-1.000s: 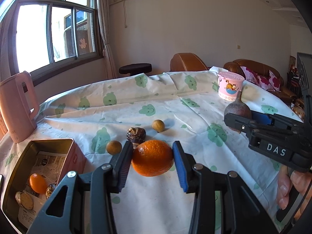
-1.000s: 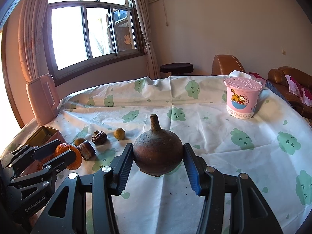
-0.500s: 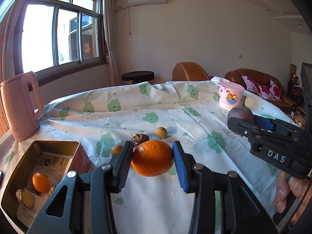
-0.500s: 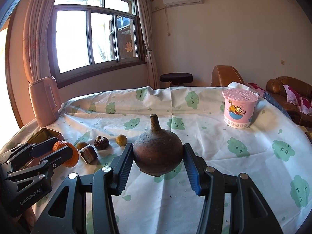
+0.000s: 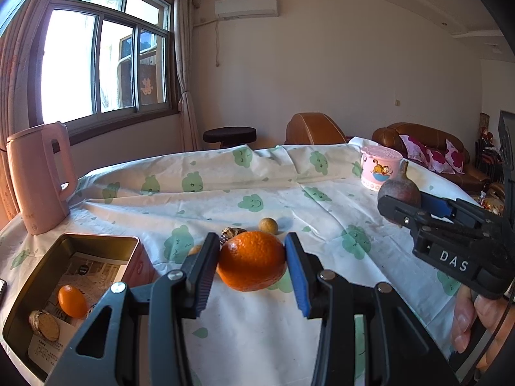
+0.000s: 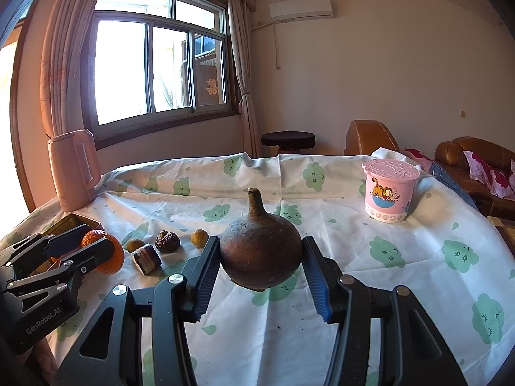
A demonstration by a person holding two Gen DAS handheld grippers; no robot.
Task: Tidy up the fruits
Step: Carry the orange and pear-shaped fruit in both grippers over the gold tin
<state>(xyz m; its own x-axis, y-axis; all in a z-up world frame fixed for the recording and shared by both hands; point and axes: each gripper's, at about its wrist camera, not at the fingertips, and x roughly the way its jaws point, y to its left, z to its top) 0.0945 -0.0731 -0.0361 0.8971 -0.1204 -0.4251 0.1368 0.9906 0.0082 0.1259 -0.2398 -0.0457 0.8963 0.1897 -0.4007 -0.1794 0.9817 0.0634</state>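
Note:
My left gripper (image 5: 252,259) is shut on an orange (image 5: 252,260), lifted above the tablecloth; the same orange (image 6: 107,252) shows at the left of the right wrist view. My right gripper (image 6: 260,257) is shut on a brown round fruit with a stalk (image 6: 260,252), also seen at the right of the left wrist view (image 5: 399,189). A metal tin (image 5: 99,241) at lower left holds a small orange fruit (image 5: 72,300) and a pale slice (image 5: 45,325). Loose on the cloth lie a small yellow fruit (image 6: 199,238), a dark wrinkled fruit (image 6: 167,241), a brown cut piece (image 6: 146,257) and another small fruit (image 6: 135,244).
A pink kettle (image 5: 38,177) stands at the table's left edge behind the tin. A pink lidded cup (image 6: 388,194) stands at the far right. A person's fingers (image 5: 466,318) hold the right gripper's handle. Sofas and a stool stand beyond the table.
Both views have tilted upward, so table and tin sit lower in frame. Both fruits stay gripped as before.

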